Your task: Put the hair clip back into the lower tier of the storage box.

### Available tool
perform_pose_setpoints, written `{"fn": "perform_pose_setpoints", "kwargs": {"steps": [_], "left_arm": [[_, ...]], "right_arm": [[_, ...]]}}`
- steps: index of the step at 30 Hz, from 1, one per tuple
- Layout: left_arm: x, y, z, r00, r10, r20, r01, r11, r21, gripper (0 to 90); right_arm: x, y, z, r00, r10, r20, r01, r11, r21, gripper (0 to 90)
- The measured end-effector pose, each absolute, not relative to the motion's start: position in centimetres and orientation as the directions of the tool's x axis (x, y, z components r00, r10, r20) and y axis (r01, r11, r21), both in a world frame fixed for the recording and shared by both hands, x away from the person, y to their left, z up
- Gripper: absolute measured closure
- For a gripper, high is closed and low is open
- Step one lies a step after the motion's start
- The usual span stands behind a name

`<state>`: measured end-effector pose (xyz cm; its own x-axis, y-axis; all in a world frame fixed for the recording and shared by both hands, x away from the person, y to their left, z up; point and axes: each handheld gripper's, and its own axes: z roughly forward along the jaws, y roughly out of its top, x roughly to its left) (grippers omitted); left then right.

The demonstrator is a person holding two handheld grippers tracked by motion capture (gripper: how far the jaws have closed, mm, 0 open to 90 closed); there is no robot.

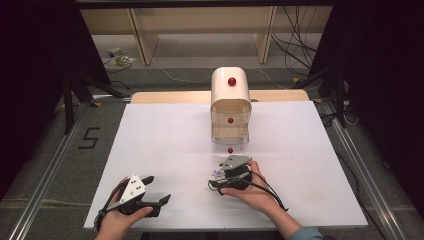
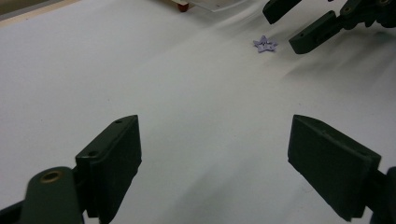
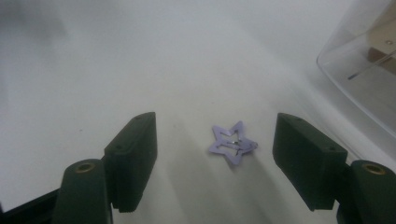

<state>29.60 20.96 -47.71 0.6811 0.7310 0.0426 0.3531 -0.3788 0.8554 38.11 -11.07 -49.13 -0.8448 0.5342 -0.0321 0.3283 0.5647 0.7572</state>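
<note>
A purple star clip (image 3: 233,144) is seen flat on the white table (image 1: 165,150), bracketed but untouched by the right gripper (image 3: 215,156), its jaws wide. The left gripper (image 2: 215,158) is held open, empty. The thin clip could be skidded away if pinched off-centre.

The star clip (image 3: 232,145) lies on the table (image 1: 165,150) before the drawer box (image 1: 230,107).

The left hand-held gripper (image 1: 156,192) has a black body, two thick dark jaws with small screw holes, and a brass-coloured ring at each joint. On top sits a grey three-cornered plate with dark dots. The right hand-held gripper (image 1: 216,176) looks the same; a black cable trails behind it, past a blue-grey sleeve (image 1: 306,233).
</note>
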Motion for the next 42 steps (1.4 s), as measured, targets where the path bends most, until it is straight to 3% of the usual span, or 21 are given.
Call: {"fn": "perform_pose_setpoints", "kwargs": {"steps": [22,31,42], "left_arm": [[29.58,21.01,-47.7,0.682,0.73,0.041,0.354,-0.378,0.855,17.5],[29.52,21.1,-47.64,0.681,0.731,0.042,0.35,-0.375,0.858,17.5],[29.52,21.11,-47.65,0.681,0.731,0.04,0.351,-0.374,0.858,17.6]], "right_arm": [[38.41,-10.69,-49.57,-0.815,0.579,-0.031,0.373,0.564,0.737,37.2],[37.8,-10.31,-49.59,-0.792,0.61,-0.026,0.402,0.552,0.73,47.8],[37.63,-10.17,-49.79,-0.766,0.642,-0.019,0.429,0.534,0.729,53.7]]}}
